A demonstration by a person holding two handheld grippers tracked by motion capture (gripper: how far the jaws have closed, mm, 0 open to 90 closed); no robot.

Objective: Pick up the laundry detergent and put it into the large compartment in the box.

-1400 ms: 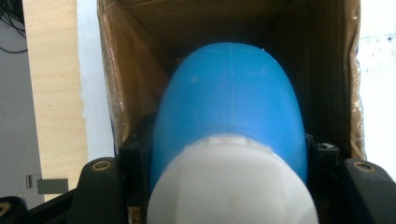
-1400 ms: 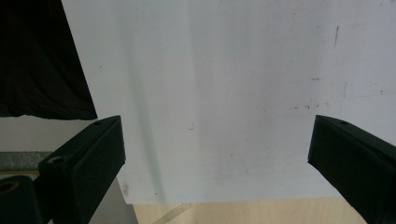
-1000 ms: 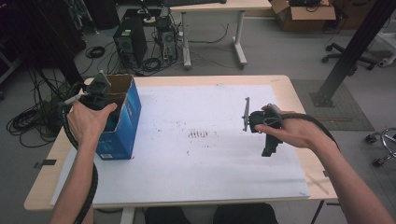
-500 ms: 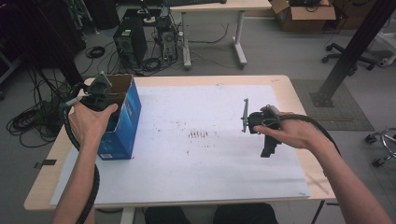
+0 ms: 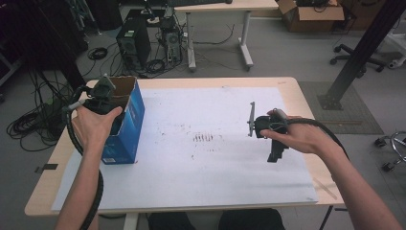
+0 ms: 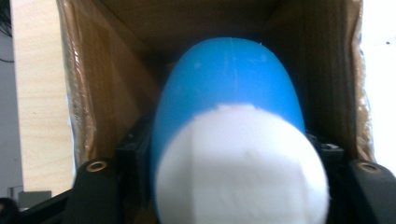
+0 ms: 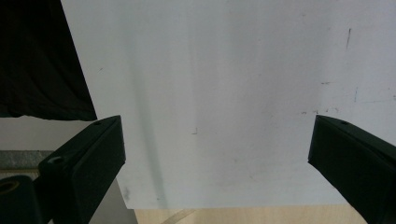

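A pale wooden table stands in a workshop room with a grey floor, and a white paper sheet, smudged with dark marks near its middle, covers most of its top. At the table's left edge stands one blue cardboard box, open at the top, brown inside. The left gripper is held in the person's left hand over the open mouth of that box, pointing down into it; in the left gripper view a blue and white bottle sits between the black jaws, inside the box's brown walls, hiding the box's floor. The jaws have just been opening a little, and they stand narrow at the bottle's sides; whether the pads press on it cannot be told. Over the right part of the sheet, near the table's right edge, the right hand holds the right gripper above the paper, its jaws spread wide with nothing between them but bare sheet. Behind the table, on the floor, stand two computer towers among loose cables, one second table with white legs, and one brown cardboard carton farther right. A black slanting post rises from a floor plate beyond the right corner, and part of one office chair shows at the right.
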